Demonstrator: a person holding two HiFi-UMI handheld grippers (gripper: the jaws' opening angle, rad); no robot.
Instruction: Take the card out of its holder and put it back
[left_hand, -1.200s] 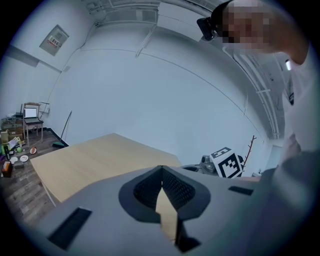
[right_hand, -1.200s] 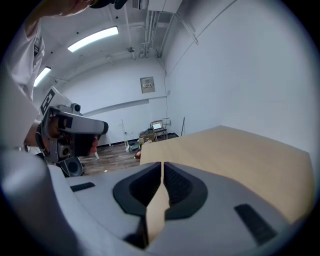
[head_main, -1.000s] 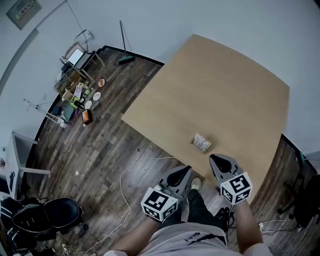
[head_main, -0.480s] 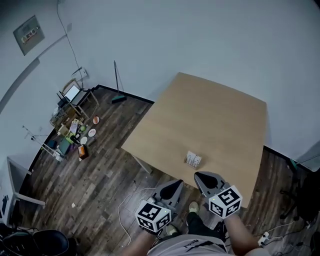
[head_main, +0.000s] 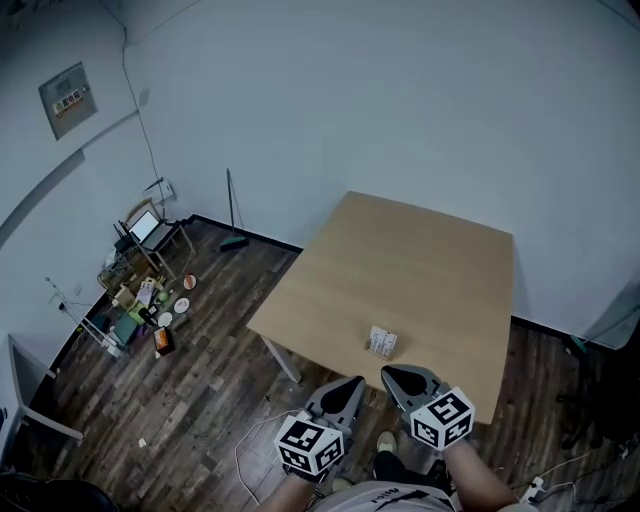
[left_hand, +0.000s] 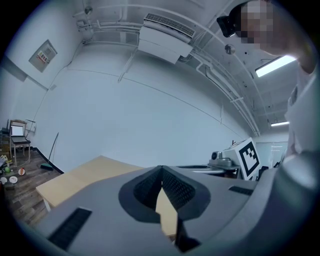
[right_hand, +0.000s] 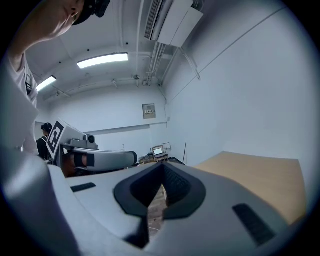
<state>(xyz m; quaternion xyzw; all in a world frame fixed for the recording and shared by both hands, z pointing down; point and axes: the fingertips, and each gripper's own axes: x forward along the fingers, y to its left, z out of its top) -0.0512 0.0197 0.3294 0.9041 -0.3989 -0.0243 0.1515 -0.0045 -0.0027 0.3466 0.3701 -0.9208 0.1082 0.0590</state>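
While L claw (head_main: 354, 381), R claw (head_main: 391, 372) hang closed, card holder (head_main: 382, 342) lies just beyond.

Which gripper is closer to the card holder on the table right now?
Right. The right gripper hangs just short of the card holder, at the near edge of the table; the left gripper is farther back, off to the holder's left.
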